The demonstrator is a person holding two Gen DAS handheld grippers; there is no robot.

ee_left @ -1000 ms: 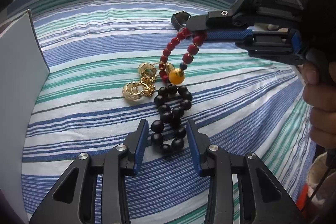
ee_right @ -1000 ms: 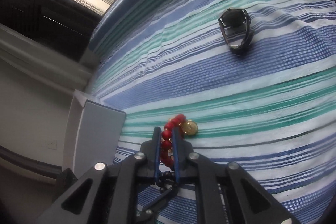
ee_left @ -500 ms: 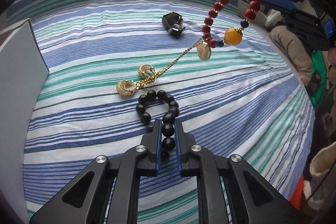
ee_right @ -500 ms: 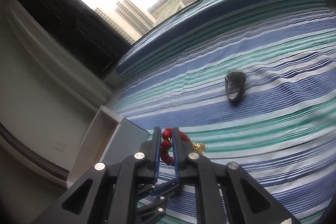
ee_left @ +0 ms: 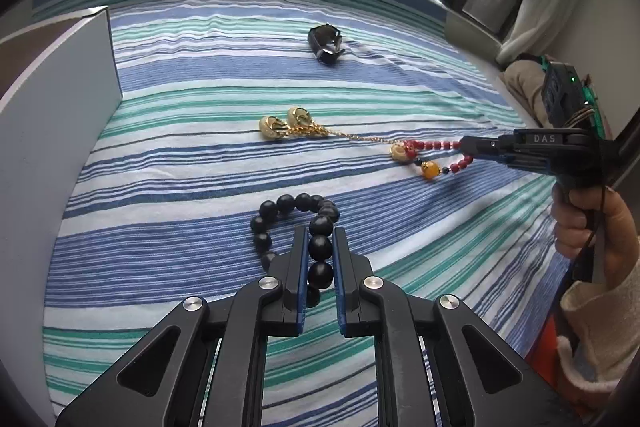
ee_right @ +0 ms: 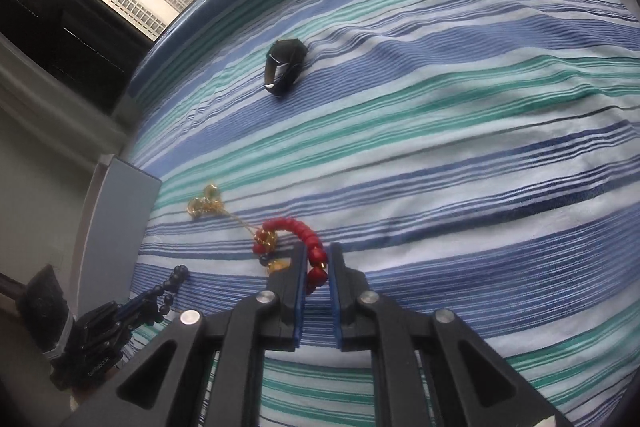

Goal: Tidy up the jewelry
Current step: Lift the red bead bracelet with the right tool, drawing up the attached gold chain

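A big bed (ee_left: 200, 163) with a blue, green and white striped sheet holds all the jewelry. Nothing looks put away yet, so I think the job is only just starting.

A white box (ee_left: 52, 131) stands at the edge of the bed. It looks like the place where the jewelry should go, but the pictures do not show inside it.

The left gripper (ee_left: 320, 251) is low over the bed, near the box. Its fingers pinch the black bead bracelet (ee_left: 296, 211), and the rest of that bracelet lies curled on the sheet.

The right gripper (ee_right: 316, 267) is farther from the box. Its fingers pinch the red bead bracelet (ee_right: 296, 231), which has one yellow bead (ee_left: 430, 171). This bracelet lies low, on or just above the sheet.

A black watch (ee_left: 326, 43) lies by itself, far from the box toward the window. No one is touching it.

Two gold earrings (ee_left: 282, 123) lie between the box and the red bracelet. A thin gold chain (ee_left: 360, 138) runs from the earrings to a small gold charm (ee_left: 398, 151) touching the red beads. It looks caught up with them.

So the two bracelets are picked but not packed. The chain likely needs to come free first. Then the bracelets, earrings, chain and watch all need a place.
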